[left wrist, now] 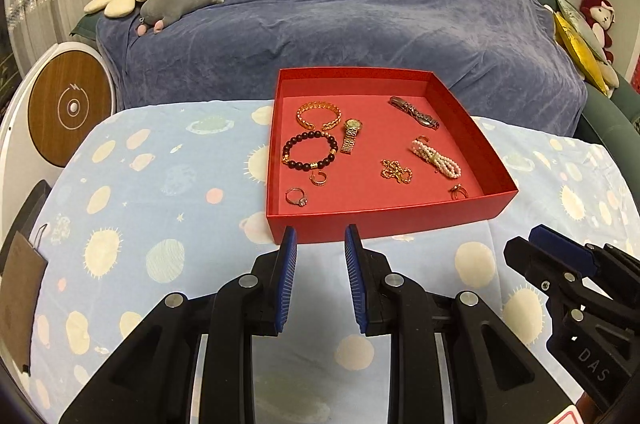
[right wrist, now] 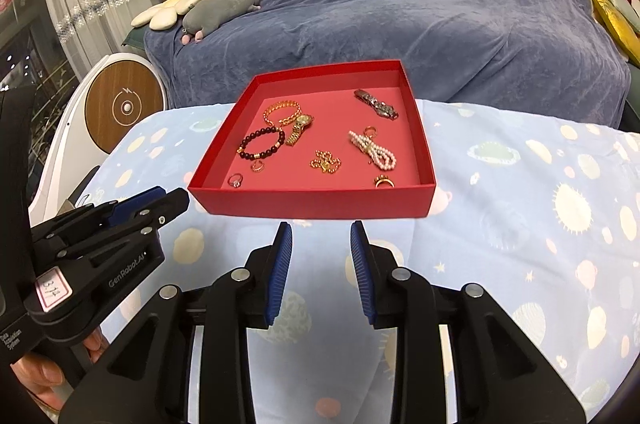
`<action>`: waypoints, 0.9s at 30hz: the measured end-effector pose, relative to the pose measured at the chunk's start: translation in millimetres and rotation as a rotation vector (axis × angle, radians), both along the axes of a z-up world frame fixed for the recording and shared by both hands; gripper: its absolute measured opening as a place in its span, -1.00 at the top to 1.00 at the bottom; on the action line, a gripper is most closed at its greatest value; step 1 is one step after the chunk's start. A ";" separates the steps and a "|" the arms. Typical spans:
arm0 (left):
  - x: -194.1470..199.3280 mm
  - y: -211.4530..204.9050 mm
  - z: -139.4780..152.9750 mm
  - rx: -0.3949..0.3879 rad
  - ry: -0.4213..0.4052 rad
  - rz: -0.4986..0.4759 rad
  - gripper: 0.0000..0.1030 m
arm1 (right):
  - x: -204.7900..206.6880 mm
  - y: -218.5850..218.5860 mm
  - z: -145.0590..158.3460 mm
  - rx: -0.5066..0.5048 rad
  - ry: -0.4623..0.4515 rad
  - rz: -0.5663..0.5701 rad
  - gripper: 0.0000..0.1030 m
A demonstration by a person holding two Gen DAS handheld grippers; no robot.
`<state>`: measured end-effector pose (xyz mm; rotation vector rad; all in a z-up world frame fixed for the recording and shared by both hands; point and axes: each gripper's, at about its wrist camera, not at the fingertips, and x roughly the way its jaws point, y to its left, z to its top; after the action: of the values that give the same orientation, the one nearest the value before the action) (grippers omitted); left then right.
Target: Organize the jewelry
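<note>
Right gripper [left wrist: 560, 256]: cut off at lower right edge.
Ring [left wrist: 457, 191]: partly behind the red box [left wrist: 384, 220] wall.
Brown bag [left wrist: 20, 288]: cropped at left edge.

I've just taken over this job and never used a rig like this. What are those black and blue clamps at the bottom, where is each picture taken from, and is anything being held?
Each clamp is a hand-held gripper with a camera looking along its fingers. One picture looks past the left gripper, the other past the right gripper. Both are open and hold nothing.

Ahead, on a table under a blue planet-print cloth, sits an open red box. In it lie a gold bangle, a dark bead bracelet, a gold watch, a silver watch, a pearl bracelet, a gold chain and some small rings. Behind is a covered sofa.
</note>
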<state>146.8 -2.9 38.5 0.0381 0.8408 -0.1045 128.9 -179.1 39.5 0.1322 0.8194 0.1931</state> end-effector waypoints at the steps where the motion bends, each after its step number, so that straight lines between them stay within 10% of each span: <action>1: 1.0 -1.0 -1.9 0.004 0.004 0.003 0.55 | 0.7 -0.9 -1.0 0.000 0.002 0.000 0.43; 27: 13.5 -11.1 -30.1 0.077 0.029 0.049 -0.05 | 20.3 5.8 -15.7 -0.076 0.006 -0.023 -0.24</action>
<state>160.3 -14.0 8.4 0.0886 0.8739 -0.0265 149.3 -173.3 23.8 0.0703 0.8298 0.1395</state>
